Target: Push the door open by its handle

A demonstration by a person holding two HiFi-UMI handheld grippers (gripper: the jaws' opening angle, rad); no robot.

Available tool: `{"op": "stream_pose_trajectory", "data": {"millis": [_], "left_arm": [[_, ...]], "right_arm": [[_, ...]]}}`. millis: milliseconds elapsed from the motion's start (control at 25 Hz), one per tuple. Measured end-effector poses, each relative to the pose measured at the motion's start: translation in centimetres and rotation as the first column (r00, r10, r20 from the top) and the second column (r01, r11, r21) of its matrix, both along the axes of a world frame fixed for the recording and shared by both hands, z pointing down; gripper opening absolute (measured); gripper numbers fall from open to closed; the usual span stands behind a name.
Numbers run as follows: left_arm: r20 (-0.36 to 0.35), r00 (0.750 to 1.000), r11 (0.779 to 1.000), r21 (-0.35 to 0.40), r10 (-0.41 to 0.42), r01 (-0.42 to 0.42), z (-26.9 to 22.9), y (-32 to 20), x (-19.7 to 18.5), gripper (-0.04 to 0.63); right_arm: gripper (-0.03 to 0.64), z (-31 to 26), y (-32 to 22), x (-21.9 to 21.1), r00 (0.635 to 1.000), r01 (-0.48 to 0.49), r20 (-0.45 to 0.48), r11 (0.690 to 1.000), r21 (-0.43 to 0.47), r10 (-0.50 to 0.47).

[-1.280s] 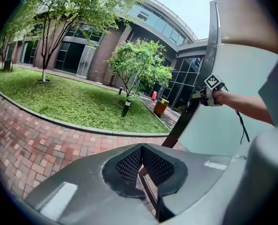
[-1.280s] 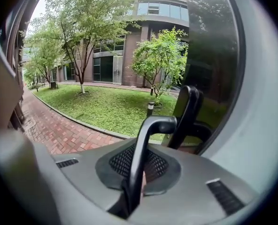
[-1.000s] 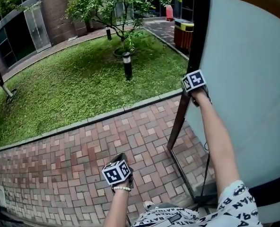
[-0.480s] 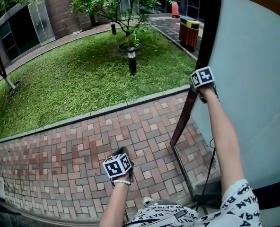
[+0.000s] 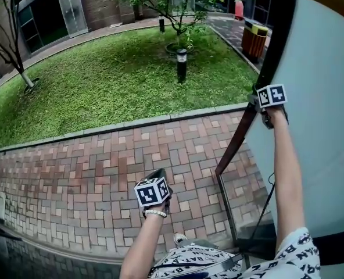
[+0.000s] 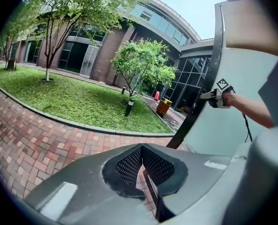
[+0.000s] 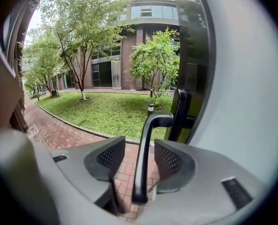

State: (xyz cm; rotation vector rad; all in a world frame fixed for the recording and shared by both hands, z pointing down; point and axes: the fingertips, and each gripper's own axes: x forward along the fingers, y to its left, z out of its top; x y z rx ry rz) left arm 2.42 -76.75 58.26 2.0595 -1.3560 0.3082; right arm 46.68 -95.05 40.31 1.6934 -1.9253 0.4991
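The door (image 5: 329, 127) is a pale frosted panel in a dark frame (image 5: 242, 138), swung outward over the brick paving. Its black lever handle (image 7: 143, 158) stands upright between the pads of my right gripper (image 7: 140, 156). Those jaws are opening, and a gap shows on each side of the handle. In the head view my right gripper (image 5: 259, 100) is at the door's edge at arm's length. My left gripper (image 5: 156, 176) hangs low over the bricks, away from the door, its pads (image 6: 141, 149) together with nothing in them. The left gripper view shows the right gripper (image 6: 207, 95) at the frame.
Brick paving (image 5: 102, 167) lies ahead, bordered by a kerb and a lawn (image 5: 102, 86). A short lamp post (image 5: 182, 64) and a tree stand on the grass, and a bin (image 5: 254, 40) stands beyond the door. Buildings close the courtyard. A cable hangs under my right arm.
In the head view the door's edge and my right gripper have shifted to the right, and the courtyard has slid rightward too. My left gripper stays low over the bricks.
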Motion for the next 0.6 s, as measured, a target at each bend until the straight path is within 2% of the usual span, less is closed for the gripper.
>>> {"op": "stream_pose_trajectory", "data": {"millis": [120, 320, 600], "left_arm": [[0.003, 1.000, 1.000, 0.009, 0.000, 0.000, -0.5, 0.5, -0.4, -0.014], [0.005, 1.000, 0.999, 0.051, 0.013, -0.013, -2.1, 3.8, -1.2, -0.014], [0.013, 0.999, 0.995, 0.093, 0.046, -0.047, -3.3, 12.0, -2.4, -0.014]], "right_arm": [[0.210, -1.4, 3.0, -1.0, 1.000, -0.013, -0.008, 0.997, 0.073, 0.014], [0.215, -2.8, 9.5, -1.7, 0.988, -0.103, -0.091, 0.973, 0.207, 0.124], [0.213, -3.7, 19.8, -7.0, 0.997, -0.069, -0.019, 0.951, 0.301, 0.079]]}}
